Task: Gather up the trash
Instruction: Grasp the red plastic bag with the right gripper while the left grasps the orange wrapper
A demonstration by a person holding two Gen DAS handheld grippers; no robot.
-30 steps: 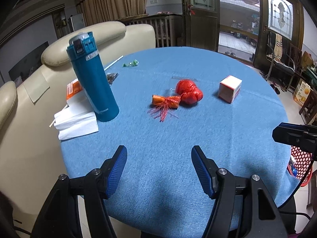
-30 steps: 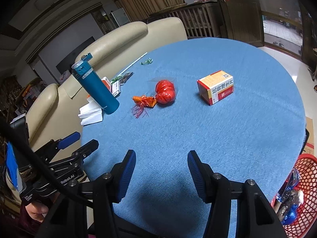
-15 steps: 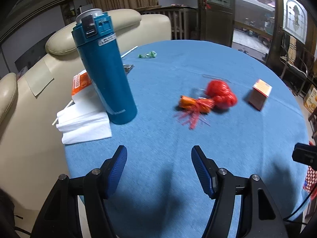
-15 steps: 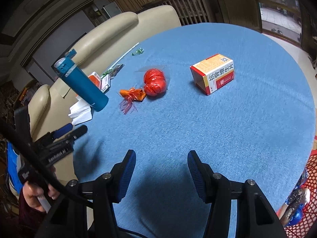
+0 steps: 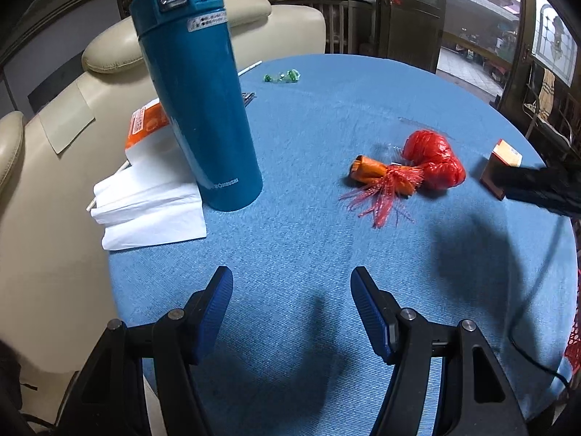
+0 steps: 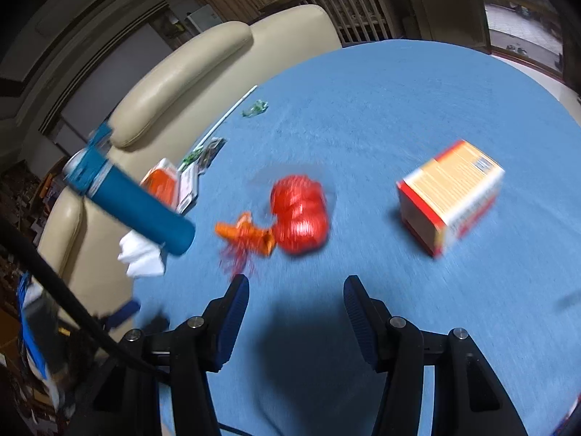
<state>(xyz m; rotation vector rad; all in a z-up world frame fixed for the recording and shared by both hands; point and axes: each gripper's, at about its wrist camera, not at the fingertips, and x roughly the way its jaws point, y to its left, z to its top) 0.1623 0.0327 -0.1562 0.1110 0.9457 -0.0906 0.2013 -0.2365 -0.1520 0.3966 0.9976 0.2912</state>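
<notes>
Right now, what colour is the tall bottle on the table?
Teal blue; the bottle shows best in the left wrist view.

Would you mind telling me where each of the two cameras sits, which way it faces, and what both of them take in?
Left wrist: on the left gripper, angled down across the blue tablecloth at the teal flask; its own open fingers show, and the right gripper enters at the picture's right edge.
Right wrist: on the right gripper, angled down at the red bag and carton; own open fingers show.
Shared: flask, red bag, carton, green wrapper, sofa.
</notes>
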